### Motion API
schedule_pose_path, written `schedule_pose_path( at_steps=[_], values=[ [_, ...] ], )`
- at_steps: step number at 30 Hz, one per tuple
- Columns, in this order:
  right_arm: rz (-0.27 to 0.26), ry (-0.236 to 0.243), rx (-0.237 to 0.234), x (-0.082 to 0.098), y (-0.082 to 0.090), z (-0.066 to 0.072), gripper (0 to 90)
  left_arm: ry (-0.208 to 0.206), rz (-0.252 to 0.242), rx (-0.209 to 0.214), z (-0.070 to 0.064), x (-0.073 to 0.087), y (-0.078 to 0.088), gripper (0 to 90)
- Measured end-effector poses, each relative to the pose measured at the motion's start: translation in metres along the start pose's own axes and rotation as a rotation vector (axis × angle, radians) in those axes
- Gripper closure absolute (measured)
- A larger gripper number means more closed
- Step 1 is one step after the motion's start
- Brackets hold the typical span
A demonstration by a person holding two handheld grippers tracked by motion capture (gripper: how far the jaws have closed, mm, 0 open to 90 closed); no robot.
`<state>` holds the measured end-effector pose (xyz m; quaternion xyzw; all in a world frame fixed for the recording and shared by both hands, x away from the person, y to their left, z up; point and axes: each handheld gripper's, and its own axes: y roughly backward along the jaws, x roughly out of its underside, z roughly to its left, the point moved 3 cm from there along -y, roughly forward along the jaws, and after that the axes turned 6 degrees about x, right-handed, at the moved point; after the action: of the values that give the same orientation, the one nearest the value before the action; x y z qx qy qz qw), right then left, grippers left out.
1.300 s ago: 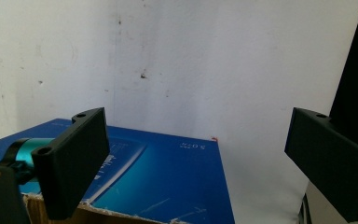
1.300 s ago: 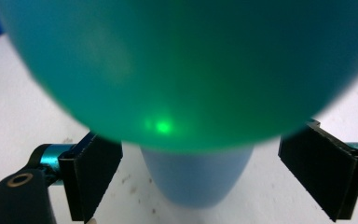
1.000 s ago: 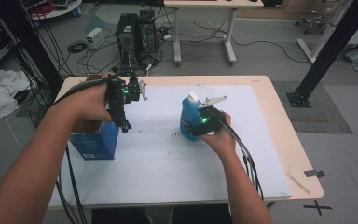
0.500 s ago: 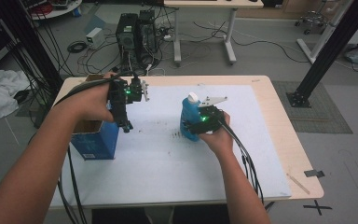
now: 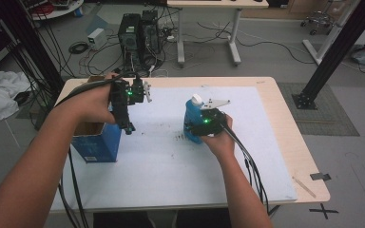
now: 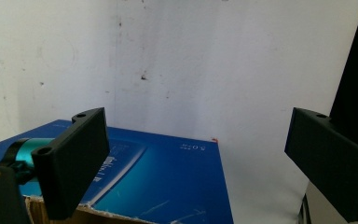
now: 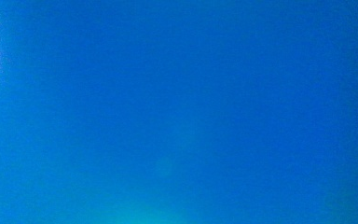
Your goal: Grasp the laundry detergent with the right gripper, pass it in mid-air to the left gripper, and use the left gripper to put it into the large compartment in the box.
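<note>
change from a second ago: the left gripper (image 5: 127,124) is sitting slightly farther from the person and a touch higher over the box; the right gripper (image 5: 197,129) and the bottle are staying almost where they were.

blue bottle (image 5: 192,122): standing upright near the middle of the white mat (image 5: 171,166), white cap on top, translucent blue body. in the right gripper view a plain blue surface (image 7: 179,112) is pressing right up to the lens.

right gripper: the hand (image 5: 221,140) is reaching in from the near edge, holding the tool against the bottle's near side; its jaws are hidden behind the body, so how far apart they are standing cannot be told.

left gripper (image 6: 200,163): pointing down, jaws gaping wide with nothing between them, hovering just beside the open blue cardboard box (image 5: 95,142) at the table's left.

beyond: wooden table (image 5: 285,118), then computer towers (image 5: 138,31) on the floor.
</note>
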<state>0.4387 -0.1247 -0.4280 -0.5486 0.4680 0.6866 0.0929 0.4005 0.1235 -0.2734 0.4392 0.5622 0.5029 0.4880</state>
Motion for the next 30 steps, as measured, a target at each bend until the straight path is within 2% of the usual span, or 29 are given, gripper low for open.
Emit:
schedule_pose_path(
  at_steps=[3, 15, 20, 21, 30],
  values=[
    [-0.007, -0.001, -0.001, 0.0001, 0.0007, 0.0002, 23.2, 0.003, -0.002, 0.001, 0.0004, 0.0004, -0.0004, 6.3],
    [-0.018, -0.004, 0.008, 0.0004, -0.0001, 0.0008, 26.6, -0.001, 0.002, 0.002, 0.0012, -0.0014, -0.0017, 6.3],
    [-0.026, 0.002, 0.003, 0.0001, 0.0005, 0.0006, 28.9, 0.001, 0.006, 0.002, 0.0019, -0.0014, -0.0023, 6.3],
    [-0.031, 0.004, 0.002, -0.0001, 0.001, 0.0013, 32.5, 0.0, 0.008, 0.004, 0.0024, -0.0016, -0.0028, 6.3],
    [-0.037, 0.019, 0.003, 0.0004, 0.0001, 0.0028, 35.1, -0.001, 0.01, 0.002, 0.0024, -0.0033, -0.0036, 6.3]
  ],
)
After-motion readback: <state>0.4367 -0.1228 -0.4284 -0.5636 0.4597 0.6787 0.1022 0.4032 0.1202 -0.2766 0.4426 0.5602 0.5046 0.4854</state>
